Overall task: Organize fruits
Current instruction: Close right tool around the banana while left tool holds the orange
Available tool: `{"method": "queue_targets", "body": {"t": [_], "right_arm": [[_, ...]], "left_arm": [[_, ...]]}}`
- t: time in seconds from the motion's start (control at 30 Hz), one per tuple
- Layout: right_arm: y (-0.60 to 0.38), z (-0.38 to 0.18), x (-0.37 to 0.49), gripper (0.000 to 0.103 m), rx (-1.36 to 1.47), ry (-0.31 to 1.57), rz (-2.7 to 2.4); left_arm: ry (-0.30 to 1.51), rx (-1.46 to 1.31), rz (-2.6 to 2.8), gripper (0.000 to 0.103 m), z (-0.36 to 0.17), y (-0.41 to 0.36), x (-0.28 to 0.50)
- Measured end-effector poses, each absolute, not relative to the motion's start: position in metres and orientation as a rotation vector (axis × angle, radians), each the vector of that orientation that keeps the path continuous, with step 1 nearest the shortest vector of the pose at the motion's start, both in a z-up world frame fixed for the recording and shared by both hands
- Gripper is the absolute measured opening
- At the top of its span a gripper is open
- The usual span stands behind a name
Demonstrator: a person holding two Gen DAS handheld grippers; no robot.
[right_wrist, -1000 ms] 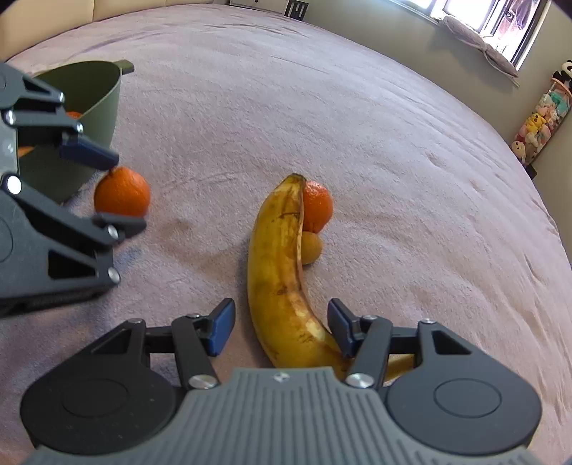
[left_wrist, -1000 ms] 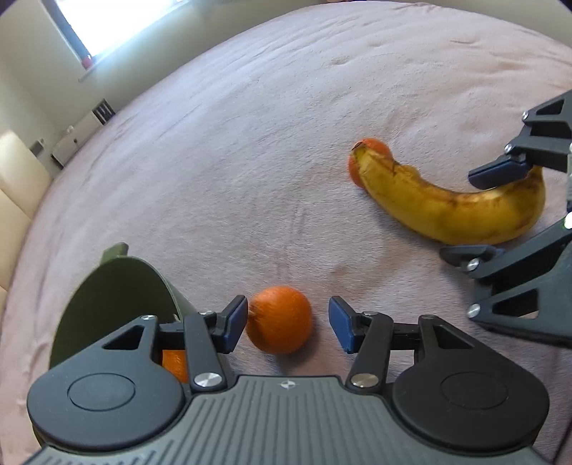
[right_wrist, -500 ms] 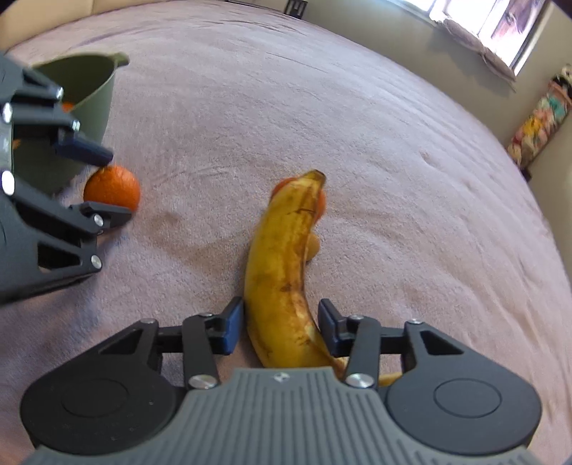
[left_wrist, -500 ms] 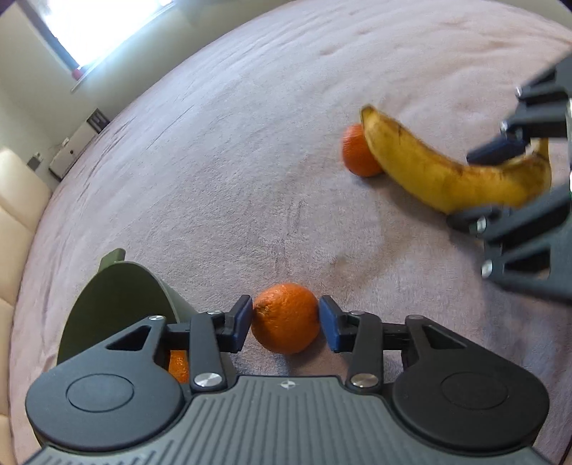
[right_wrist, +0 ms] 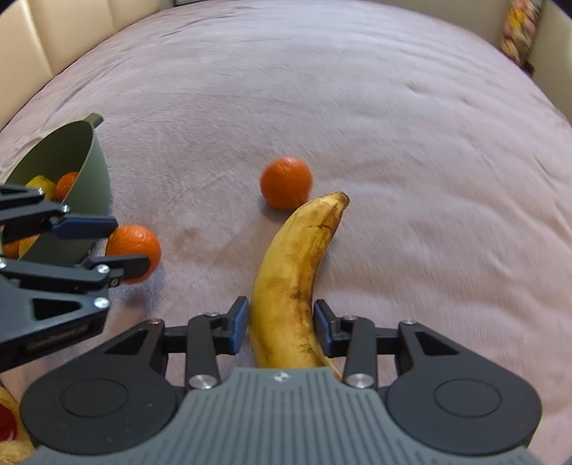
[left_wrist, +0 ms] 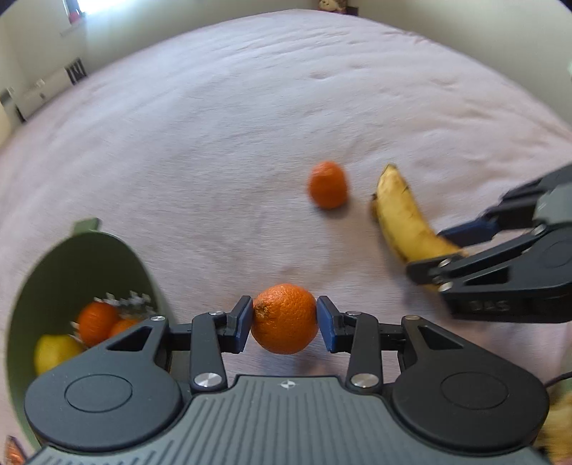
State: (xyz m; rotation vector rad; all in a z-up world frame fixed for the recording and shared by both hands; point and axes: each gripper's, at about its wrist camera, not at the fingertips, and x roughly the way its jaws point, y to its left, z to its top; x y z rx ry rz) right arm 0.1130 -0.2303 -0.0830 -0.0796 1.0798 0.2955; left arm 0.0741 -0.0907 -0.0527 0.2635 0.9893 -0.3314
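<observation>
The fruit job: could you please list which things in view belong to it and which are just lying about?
Belongs:
held orange
loose orange
banana
bowl
left gripper
right gripper

Lying about:
blanket
radiator

Broad mauve plush bedspread [left_wrist: 271, 118] filling both views, bordered by pale walls [left_wrist: 32, 39], a bright window [left_wrist: 77, 7] and white radiator [left_wrist: 43, 93] at one corner, cream padded headboard panels [right_wrist: 39, 32] along another edge.
</observation>
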Motion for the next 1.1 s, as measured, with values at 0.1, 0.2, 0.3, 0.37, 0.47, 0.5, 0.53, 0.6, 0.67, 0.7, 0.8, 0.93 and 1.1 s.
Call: {"method": "queue_targets", "body": {"t": [0.1, 0.2, 0.3, 0.37, 0.47, 0.5, 0.53, 0.6, 0.67, 0.7, 0.8, 0.93, 1.1], "right_arm": [[-0.235, -0.086, 0.105, 0.037, -0.06, 1.113, 0.276], [-0.243, -0.092, 0.102, 0.037, -0.023, 1.138, 0.264], [-0.248, -0.092, 0.103, 0.037, 0.016, 1.137, 0.262], [-0.249, -0.094, 0.105, 0.038, 0.039, 1.143, 0.256], [-0.256, -0.093, 0.108, 0.038, 0.091, 1.137, 0.247], [-0.257, -0.092, 0.109, 0.039, 0.102, 1.13, 0.242], [-0.258, -0.091, 0.109, 0.04, 0.107, 1.127, 0.241], [-0.259, -0.089, 0.109, 0.041, 0.103, 1.124, 0.248], [-0.255, -0.089, 0.107, 0.045, 0.081, 1.132, 0.253], [-0.253, -0.09, 0.106, 0.045, 0.062, 1.139, 0.254], [-0.247, -0.094, 0.102, 0.045, -0.005, 1.161, 0.255], [-0.243, -0.097, 0.099, 0.044, -0.054, 1.162, 0.26], [-0.242, -0.098, 0.101, 0.038, -0.076, 1.156, 0.257]], "left_arm": [[1.006, 0.262, -0.365, 0.044, -0.057, -0.095, 0.069], [1.02, 0.288, -0.371, 0.044, -0.065, -0.099, 0.066], [1.023, 0.291, -0.376, 0.045, -0.069, -0.099, 0.065], [1.02, 0.29, -0.369, 0.05, -0.07, -0.098, 0.066], [1.01, 0.322, -0.373, 0.054, -0.072, -0.099, 0.065], [1.011, 0.334, -0.373, 0.055, -0.074, -0.1, 0.065], [1.013, 0.345, -0.374, 0.056, -0.076, -0.1, 0.065], [1.017, 0.349, -0.368, 0.057, -0.079, -0.099, 0.067], [1.026, 0.337, -0.365, 0.057, -0.08, -0.097, 0.069], [1.03, 0.326, -0.363, 0.057, -0.081, -0.096, 0.071], [1.057, 0.284, -0.36, 0.056, -0.086, -0.092, 0.078], [1.07, 0.225, -0.357, 0.051, -0.089, -0.086, 0.084], [1.07, 0.21, -0.356, 0.05, -0.086, -0.085, 0.085]]}}
